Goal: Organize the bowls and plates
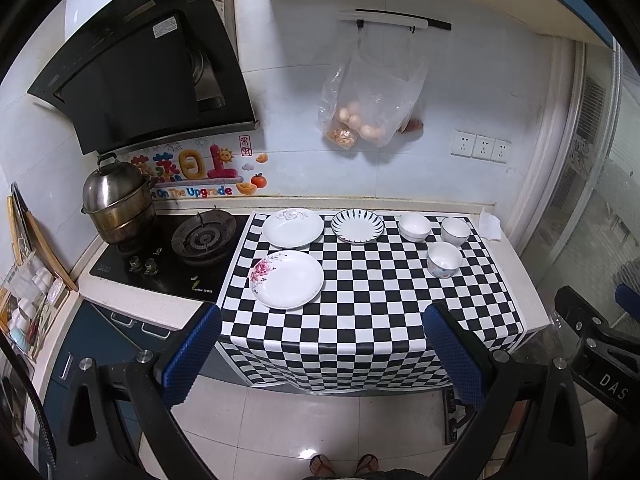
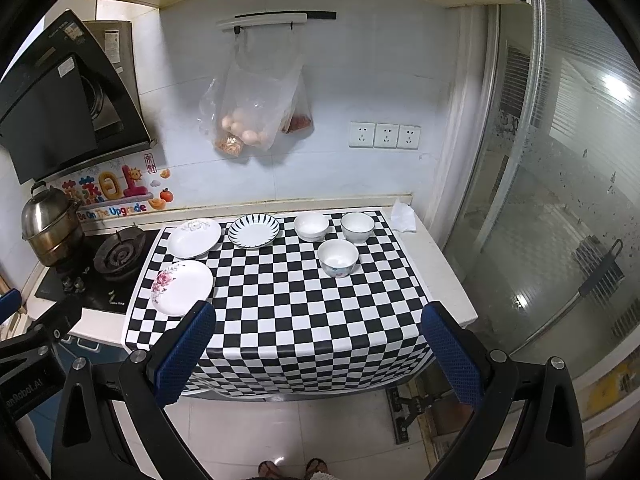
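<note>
On the checkered cloth (image 1: 360, 300) lie three plates: a pink-flower plate (image 1: 287, 279) at front left, a white plate (image 1: 292, 227) behind it, and a blue-striped plate (image 1: 357, 226) to its right. Three bowls stand at back right: a plain white bowl (image 1: 415, 227), a dark-rimmed bowl (image 1: 455, 231) and a patterned bowl (image 1: 444, 259) in front. All show in the right wrist view too, with the flower plate (image 2: 182, 287) and patterned bowl (image 2: 338, 257). My left gripper (image 1: 322, 354) and right gripper (image 2: 316, 354) are open and empty, held back from the counter's front edge.
A gas hob (image 1: 168, 256) with a steel steamer pot (image 1: 118, 208) is left of the cloth. A range hood (image 1: 148, 64) hangs above it. Plastic bags of food (image 1: 372, 108) hang on the wall. A tissue (image 1: 490, 225) lies at the back right. A glass door (image 2: 560, 200) stands at right.
</note>
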Available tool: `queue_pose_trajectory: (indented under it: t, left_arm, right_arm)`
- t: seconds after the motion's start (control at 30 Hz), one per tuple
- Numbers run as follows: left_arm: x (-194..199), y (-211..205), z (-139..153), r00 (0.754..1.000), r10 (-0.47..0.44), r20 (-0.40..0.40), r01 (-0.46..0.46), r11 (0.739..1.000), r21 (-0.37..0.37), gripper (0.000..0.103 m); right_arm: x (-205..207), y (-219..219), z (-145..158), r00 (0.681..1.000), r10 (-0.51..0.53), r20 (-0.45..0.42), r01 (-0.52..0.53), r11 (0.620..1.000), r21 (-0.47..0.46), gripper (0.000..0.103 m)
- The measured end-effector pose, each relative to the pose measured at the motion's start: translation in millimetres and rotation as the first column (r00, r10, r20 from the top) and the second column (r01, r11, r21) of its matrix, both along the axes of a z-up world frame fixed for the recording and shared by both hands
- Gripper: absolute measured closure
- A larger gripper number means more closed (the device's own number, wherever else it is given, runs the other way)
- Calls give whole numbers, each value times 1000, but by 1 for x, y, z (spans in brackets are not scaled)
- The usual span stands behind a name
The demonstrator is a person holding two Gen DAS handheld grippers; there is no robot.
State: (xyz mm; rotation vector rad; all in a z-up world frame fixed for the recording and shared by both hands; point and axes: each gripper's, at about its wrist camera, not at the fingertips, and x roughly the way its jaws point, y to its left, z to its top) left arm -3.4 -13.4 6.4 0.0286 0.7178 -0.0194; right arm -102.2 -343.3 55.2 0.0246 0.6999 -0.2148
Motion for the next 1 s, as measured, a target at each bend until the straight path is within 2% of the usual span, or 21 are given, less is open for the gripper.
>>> queue_pose_trajectory:
  t: [1.0]
  left_arm:
    - [0,-2,-1,1000,-2,-1,1,1000,-8,0]
  right_arm:
    - [-1,11,4,1000,15,3,-15,1000,-25,0]
